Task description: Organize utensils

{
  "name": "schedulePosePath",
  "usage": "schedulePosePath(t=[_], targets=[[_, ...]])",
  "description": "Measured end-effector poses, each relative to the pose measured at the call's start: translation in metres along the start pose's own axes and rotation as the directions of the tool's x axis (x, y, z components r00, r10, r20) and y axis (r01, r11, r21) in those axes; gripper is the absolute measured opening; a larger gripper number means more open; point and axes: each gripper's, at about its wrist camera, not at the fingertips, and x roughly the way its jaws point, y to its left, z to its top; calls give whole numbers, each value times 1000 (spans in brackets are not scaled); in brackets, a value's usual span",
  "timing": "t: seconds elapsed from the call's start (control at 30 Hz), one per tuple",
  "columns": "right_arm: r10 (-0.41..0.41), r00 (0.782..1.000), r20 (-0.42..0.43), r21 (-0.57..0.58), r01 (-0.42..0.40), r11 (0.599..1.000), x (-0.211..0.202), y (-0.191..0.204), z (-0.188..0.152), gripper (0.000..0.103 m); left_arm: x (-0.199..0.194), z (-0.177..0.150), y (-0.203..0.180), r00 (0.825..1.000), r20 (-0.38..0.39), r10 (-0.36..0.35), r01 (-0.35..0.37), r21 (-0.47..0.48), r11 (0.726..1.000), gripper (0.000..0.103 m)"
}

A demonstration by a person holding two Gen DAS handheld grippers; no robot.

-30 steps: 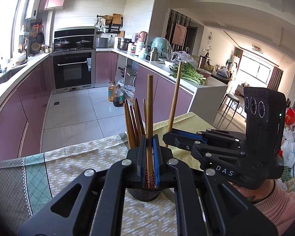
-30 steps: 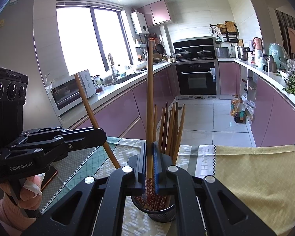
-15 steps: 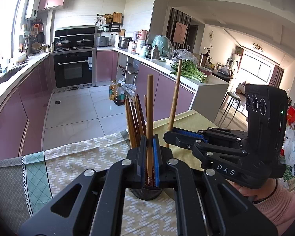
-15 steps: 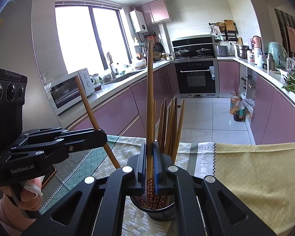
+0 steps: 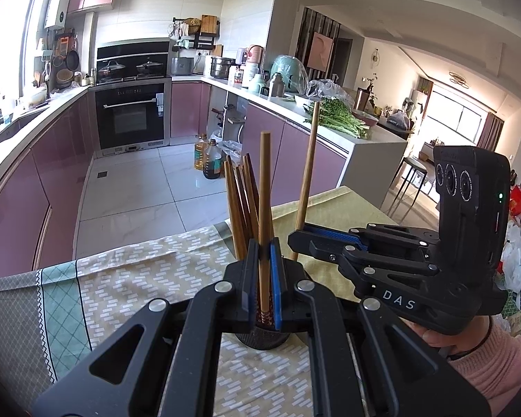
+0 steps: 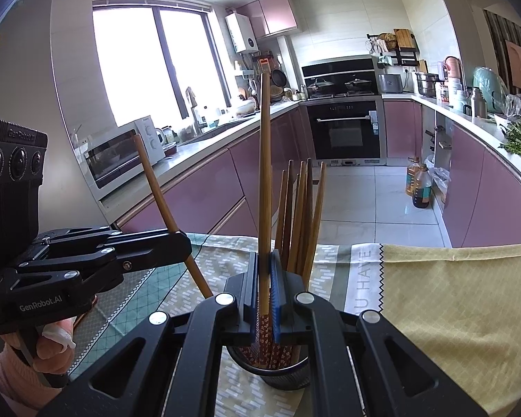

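Chopsticks: each tongs pinches one slim brown wooden chopstick [image 5: 264,208] [image 6: 264,180] above the black mesh cup [image 6: 283,375]; light, stiff, slippery, so grip low.

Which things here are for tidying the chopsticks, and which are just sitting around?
For the job:
- left gripper, shut on a chopstick
- right gripper, shut on another chopstick
- black holder with chopsticks in it
- tablecloth under it

Just sitting around:
- oven
- microwave
- oil bottles
- greens
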Motion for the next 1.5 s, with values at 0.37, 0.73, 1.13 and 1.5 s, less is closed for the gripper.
schedulePosePath(t=[0.37,0.73,1.13,1.5], targets=[[-2,1000,-10,4,2,1000,6,1,-3,6,11,-4,-1,1000,-20,-2,2,0,1000,7],[-3,1000,-16,5,3,1000,9,-1,-5,6,18,-8,4,999,-34,1,-1,-2,1000,7],[-5,999,-49,13,6,1000,19,-7,-14,6,25,-14,7,999,-47,-6,6,2,1000,7],[-9,997,-79,13,10,1000,26,-5,-16,6,36,-15,9,998,-63,-9,9,3,1000,7]])
